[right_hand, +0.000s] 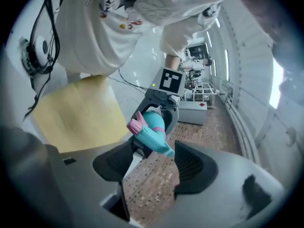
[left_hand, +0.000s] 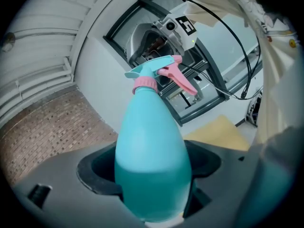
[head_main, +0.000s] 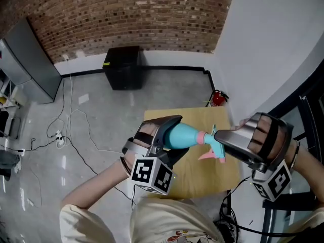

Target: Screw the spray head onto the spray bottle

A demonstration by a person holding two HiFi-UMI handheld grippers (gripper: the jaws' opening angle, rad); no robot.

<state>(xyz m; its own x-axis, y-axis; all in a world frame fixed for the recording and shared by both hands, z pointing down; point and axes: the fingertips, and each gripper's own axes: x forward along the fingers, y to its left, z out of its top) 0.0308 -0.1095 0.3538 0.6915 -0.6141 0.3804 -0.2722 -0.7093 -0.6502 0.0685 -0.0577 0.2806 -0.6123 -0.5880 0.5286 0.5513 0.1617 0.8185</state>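
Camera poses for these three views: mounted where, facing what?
Head view: on the person's head, steeply down at the spray bottle over the yellow table; forearms, shirt show.
Left gripper view: on the left gripper, along jaws shut on the bottle toward the spray head.
Right gripper view: on the right gripper, between open jaws at the spray head; shirt above.
Shared: all see bottle and spray head.

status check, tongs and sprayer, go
Left tongs shut on spray bottle. Right tongs open at spray head. Head seated on bottle, tightness unclear. Nothing in the way.
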